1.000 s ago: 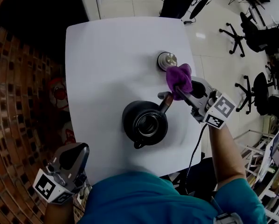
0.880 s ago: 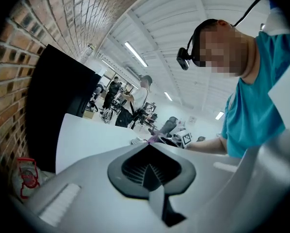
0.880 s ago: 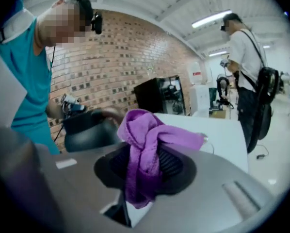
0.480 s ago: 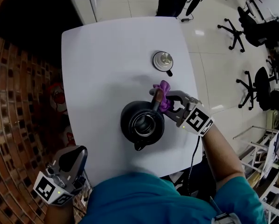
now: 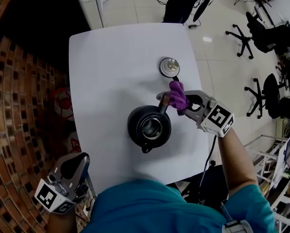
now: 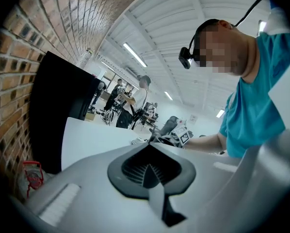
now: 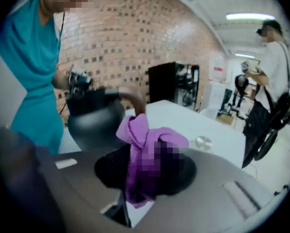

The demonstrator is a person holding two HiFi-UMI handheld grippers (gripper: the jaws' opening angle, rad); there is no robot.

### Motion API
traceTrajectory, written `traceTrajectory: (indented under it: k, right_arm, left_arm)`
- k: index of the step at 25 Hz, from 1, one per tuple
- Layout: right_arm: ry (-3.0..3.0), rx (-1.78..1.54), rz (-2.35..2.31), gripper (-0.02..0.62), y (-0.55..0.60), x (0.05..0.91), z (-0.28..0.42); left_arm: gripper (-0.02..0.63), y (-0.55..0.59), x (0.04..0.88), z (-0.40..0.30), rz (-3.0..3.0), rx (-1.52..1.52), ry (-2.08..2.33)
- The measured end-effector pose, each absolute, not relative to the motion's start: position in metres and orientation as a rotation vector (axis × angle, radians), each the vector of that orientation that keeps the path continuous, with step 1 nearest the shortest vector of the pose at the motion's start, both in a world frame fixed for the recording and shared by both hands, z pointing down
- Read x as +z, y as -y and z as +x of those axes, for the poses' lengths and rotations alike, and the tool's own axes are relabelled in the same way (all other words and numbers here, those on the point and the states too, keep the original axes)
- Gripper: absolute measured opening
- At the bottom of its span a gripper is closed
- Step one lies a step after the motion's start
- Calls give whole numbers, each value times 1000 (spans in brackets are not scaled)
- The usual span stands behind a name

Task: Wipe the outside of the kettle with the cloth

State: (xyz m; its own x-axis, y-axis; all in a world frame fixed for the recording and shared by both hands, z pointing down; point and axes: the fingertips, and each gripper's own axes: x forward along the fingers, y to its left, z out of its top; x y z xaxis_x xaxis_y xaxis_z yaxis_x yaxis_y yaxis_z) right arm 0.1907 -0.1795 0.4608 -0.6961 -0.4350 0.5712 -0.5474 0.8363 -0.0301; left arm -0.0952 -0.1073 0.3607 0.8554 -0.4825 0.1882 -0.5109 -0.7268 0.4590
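A black kettle [image 5: 149,126] with no lid stands on the white table [image 5: 116,62], its spout toward the near edge. Its brown handle [image 5: 163,102] reaches toward the right. My right gripper [image 5: 181,102] is shut on a purple cloth [image 5: 177,94], which lies against that handle. In the right gripper view the cloth [image 7: 145,152] bunches between the jaws with the kettle [image 7: 94,120] just beyond it. My left gripper [image 5: 70,171] hangs low at the near left, off the table; its jaws [image 6: 150,171] are closed with nothing in them.
The kettle's metal lid [image 5: 169,66] lies on the table beyond the cloth. A brick wall [image 5: 19,106] runs along the left. Office chairs [image 5: 261,30] stand on the floor to the right. People [image 6: 135,98] stand in the room behind.
The right gripper swung the cloth from near the lid down to the kettle's handle, then slid it slightly out along the handle. The left gripper stayed put.
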Motion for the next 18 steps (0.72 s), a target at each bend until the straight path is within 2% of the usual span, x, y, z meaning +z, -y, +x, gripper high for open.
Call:
traceTrajectory:
  k: [3,6,10,18]
  right_arm:
    - [2597,281,845,95,190,385,190]
    - [2683,258,735,95,193,349,160]
    - [2660,282,535,95,197,366,133]
    - [2838,770,668,97,227,391,168]
  left_arm:
    - [2,106,360,-99,2518,65,730]
    - [2,103,359,-99,2532,64,725]
    - [2,101,349,-95,2540,41,715]
    - [2,92,348,-111,2526,28,758]
